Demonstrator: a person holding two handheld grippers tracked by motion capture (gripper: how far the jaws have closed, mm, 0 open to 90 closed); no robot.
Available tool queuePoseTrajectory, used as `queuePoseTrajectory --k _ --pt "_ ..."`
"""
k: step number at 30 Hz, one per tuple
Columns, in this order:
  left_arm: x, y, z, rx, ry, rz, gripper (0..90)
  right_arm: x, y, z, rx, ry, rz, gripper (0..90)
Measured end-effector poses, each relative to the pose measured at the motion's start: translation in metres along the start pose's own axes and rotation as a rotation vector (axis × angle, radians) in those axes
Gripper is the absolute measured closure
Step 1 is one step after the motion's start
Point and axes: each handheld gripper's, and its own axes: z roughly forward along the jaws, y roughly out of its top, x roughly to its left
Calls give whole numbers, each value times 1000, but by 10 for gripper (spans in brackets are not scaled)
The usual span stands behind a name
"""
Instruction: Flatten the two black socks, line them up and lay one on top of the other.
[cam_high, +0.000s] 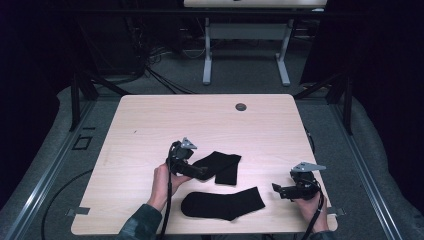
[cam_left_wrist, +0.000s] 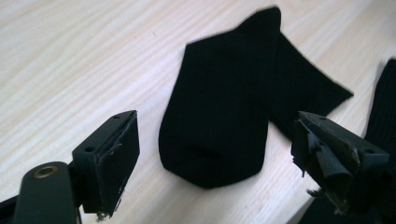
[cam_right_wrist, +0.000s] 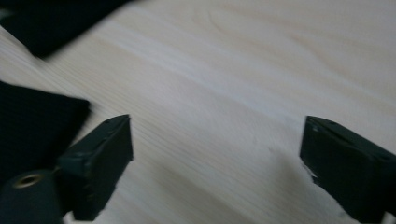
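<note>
Two black socks lie on the light wooden table (cam_high: 150, 125). One is folded over itself (cam_high: 222, 165) near the middle, and the other lies flat (cam_high: 222, 204) by the front edge. My left gripper (cam_high: 201, 173) sits at the folded sock's left end. In the left gripper view its jaws (cam_left_wrist: 217, 144) stand open on either side of the rounded end of the folded sock (cam_left_wrist: 224, 107) and do not press it. My right gripper (cam_high: 276, 189) hovers to the right of the flat sock. It is open (cam_right_wrist: 215, 158) over bare wood, with the sock's edge (cam_right_wrist: 32, 126) to its left.
A round cable hole (cam_high: 241, 106) marks the table's far side. Behind it stands another desk with white legs (cam_high: 207, 55), and cables run across the grey floor. Dark frame rails flank the table on both sides.
</note>
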Motion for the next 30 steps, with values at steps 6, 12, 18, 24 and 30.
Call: queuePoseTrajectory --k 6,12,18,24,30 --pt "-11 -1 10 54 -51 89 286 39 40 -7 -33 92 -101 358" --pt "-20 -2 21 102 -63 147 352 85 67 20 22 197 -222 455" --pt "-22 -6 28 134 -81 171 459 113 72 59 127 228 -289 534" --pt "-22 -11 32 161 -54 210 593 121 70 81 194 198 -321 634" --pt "-22 -13 32 153 -38 213 771 117 67 83 190 184 -318 780"
